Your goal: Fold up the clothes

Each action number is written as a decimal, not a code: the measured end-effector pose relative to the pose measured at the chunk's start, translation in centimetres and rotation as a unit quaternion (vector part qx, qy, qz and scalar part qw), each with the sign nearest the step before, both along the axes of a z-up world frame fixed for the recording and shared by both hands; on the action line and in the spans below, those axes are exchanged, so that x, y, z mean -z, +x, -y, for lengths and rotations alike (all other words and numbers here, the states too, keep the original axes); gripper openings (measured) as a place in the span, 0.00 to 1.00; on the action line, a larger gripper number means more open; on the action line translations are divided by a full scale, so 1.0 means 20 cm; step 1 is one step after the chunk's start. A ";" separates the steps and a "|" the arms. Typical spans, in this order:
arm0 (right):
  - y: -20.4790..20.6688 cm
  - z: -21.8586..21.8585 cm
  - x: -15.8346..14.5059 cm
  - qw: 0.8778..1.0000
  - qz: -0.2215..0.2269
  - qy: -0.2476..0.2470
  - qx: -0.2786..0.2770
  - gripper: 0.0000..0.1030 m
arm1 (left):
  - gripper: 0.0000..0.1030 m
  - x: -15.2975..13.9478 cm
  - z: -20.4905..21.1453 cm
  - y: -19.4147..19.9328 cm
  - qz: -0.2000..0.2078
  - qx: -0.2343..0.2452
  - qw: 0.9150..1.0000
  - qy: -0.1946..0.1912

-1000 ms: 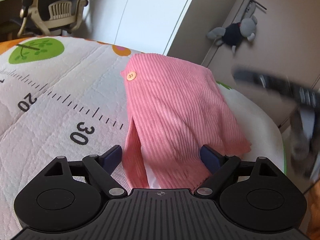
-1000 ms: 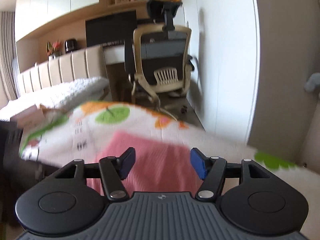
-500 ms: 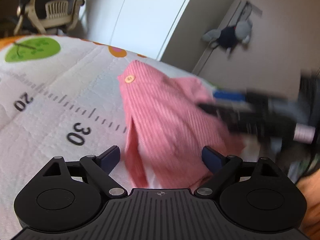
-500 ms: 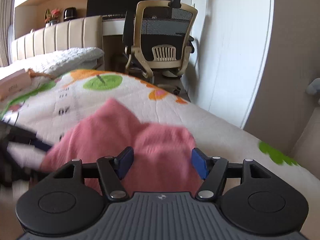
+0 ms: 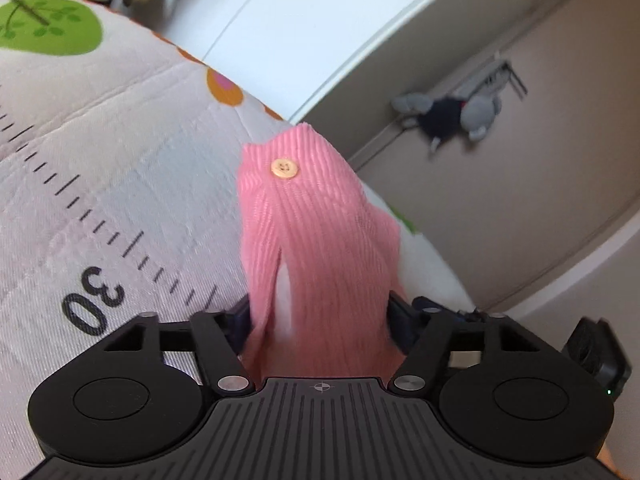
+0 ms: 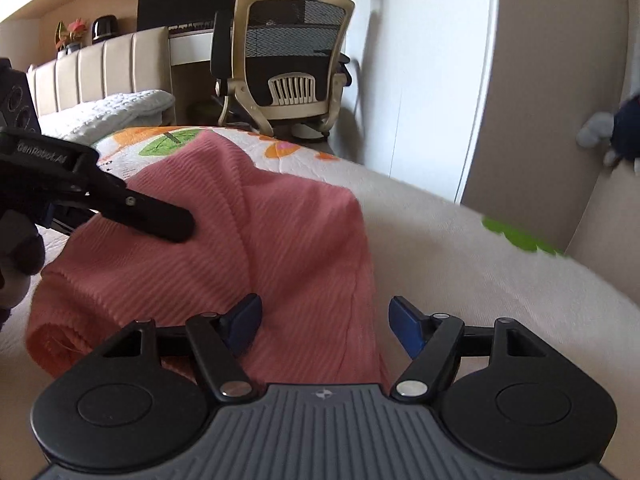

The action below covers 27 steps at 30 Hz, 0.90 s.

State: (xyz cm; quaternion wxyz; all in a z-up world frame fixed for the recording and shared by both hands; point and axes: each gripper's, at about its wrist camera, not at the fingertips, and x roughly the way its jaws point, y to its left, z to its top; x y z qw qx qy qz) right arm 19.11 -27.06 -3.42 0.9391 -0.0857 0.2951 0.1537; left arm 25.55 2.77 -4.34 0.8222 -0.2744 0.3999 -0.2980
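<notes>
the quilted bed cover (image 5: 120,168) carries a printed ruler scale with the number "30" (image 5: 94,304) beside its tick marks. the left gripper (image 6: 176,228) has white lettering "genrobot.ai" (image 6: 42,153) on its black body.

The right gripper (image 6: 324,322) stood open over the pink garment (image 6: 248,248). The left gripper (image 6: 160,222) touched its fabric.

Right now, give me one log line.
step: folding | left tool: open around pink garment | right tool: open over garment edge | surface: quilt
</notes>
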 end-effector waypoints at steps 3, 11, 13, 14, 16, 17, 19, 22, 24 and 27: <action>0.09 -0.17 -0.03 0.999 0.016 -0.022 -0.023 0.69 | 0.54 -0.05 -0.12 0.02 0.029 -0.029 0.999 0.009; 0.41 -0.75 -0.04 0.995 0.022 -0.026 -0.090 0.69 | 0.65 -0.09 -0.60 0.06 0.059 -0.128 0.987 0.082; 0.45 -0.79 -0.04 0.996 0.010 -0.011 -0.093 0.69 | 0.70 -0.08 -0.70 0.00 0.055 -0.134 0.986 0.077; 0.45 -0.79 -0.05 0.995 0.008 -0.011 -0.096 0.69 | 0.75 -0.09 -0.71 -0.04 0.060 -0.129 0.986 0.083; 0.45 -0.79 -0.09 0.995 0.008 -0.013 -0.100 0.69 | 0.80 -0.09 -0.73 -0.11 0.068 -0.111 0.987 0.093; 0.44 -0.78 -0.13 0.995 0.011 -0.008 -0.103 0.69 | 0.82 -0.08 -0.72 -0.14 0.071 -0.100 0.988 0.097; 0.45 -0.77 -0.20 0.994 0.032 0.014 -0.100 0.69 | 0.83 -0.04 -0.70 -0.18 0.083 -0.082 0.987 0.113; 0.52 -0.82 -0.26 0.995 0.053 0.018 -0.083 0.70 | 0.84 -0.04 -0.64 -0.22 0.111 -0.072 0.979 0.158; 0.61 -0.88 -0.23 0.996 0.058 -0.011 -0.071 0.70 | 0.84 -0.04 -0.63 -0.23 0.115 -0.069 0.975 0.174; 0.71 -0.93 -0.07 0.994 0.054 -0.074 -0.054 0.75 | 0.85 -0.04 -0.62 -0.25 0.121 -0.066 0.971 0.195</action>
